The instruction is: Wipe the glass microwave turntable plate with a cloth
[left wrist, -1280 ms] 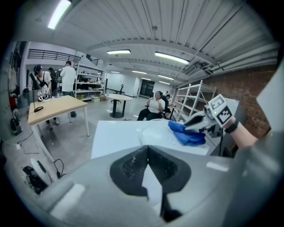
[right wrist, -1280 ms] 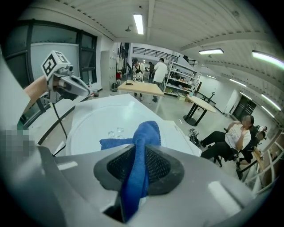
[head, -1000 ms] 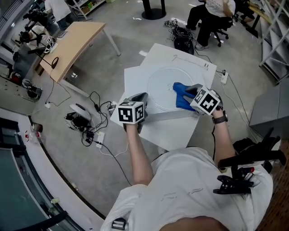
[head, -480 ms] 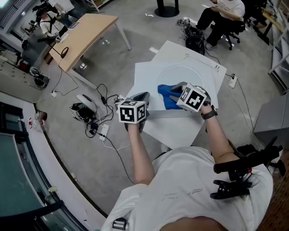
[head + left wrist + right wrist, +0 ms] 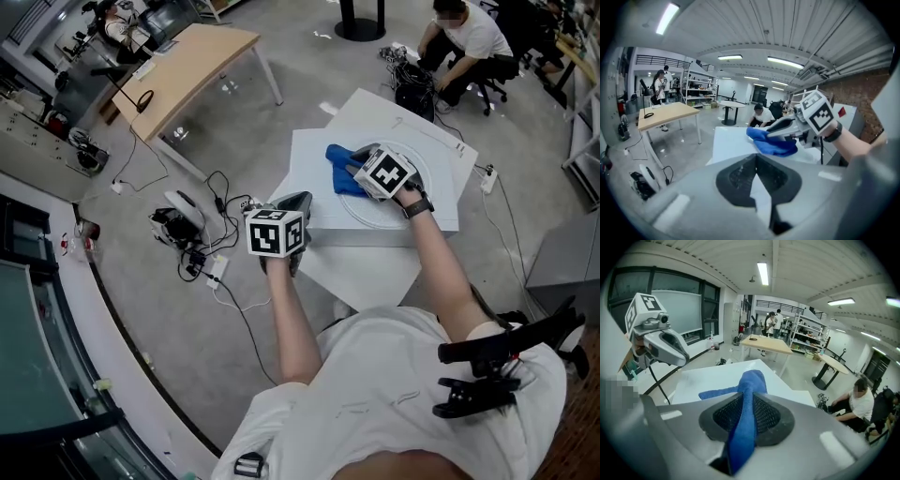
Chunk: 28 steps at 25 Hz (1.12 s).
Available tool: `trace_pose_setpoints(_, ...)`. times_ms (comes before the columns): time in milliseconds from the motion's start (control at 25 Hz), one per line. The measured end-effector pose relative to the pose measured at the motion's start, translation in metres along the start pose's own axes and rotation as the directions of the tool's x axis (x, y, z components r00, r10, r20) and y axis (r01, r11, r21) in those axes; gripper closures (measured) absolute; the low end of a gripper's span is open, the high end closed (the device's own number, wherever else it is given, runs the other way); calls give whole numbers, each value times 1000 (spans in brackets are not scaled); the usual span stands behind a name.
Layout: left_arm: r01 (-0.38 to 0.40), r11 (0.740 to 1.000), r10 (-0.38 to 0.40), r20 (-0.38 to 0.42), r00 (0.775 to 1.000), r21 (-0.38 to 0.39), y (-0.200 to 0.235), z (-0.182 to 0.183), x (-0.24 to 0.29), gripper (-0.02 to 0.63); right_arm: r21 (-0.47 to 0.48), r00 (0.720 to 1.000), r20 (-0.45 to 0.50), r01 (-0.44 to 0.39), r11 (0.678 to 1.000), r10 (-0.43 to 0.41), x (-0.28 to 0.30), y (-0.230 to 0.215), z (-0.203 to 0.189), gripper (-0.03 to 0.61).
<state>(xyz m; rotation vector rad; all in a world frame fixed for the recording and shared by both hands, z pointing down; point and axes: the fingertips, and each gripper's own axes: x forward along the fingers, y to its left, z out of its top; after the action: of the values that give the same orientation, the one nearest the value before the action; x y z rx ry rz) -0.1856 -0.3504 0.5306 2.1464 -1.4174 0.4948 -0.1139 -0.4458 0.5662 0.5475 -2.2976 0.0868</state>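
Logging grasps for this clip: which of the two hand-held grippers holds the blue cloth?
The right hand-held gripper: the blue cloth is pinched between its jaws at the glass plate. The left hand-held gripper has no cloth.

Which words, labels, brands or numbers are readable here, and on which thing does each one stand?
No readable text anywhere.
Cubes on the left gripper and right gripper: black-and-white square patterns only, no letters.
Blue cloth, white table: no print.
Distant shelves: too small to read.
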Motion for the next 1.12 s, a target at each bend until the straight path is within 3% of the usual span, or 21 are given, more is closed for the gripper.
trace_pose_setpoints(240, 13, 1000, -13, 3, 1000, 1, -2, 1, 3, 611, 85, 990, -33, 140, 986, -138, -20, -59, -28, 506)
trace_pose_setpoints(480, 41, 999, -41, -4, 999, 12, -9, 2, 11, 611, 134, 976, -85, 210, 968, -200, -61, -79, -77, 506)
trace_pose_setpoints(760, 103, 993, -101, -44, 994, 51, -37, 3, 32, 611, 105, 981, -99, 174, 979, -164, -108, -43, -111, 508)
trace_pose_setpoints(1120, 126, 989, -120, -82, 989, 75, -48, 3, 40, 611, 23, 997, -76, 35, 999, -33, -119, 39, -103, 509)
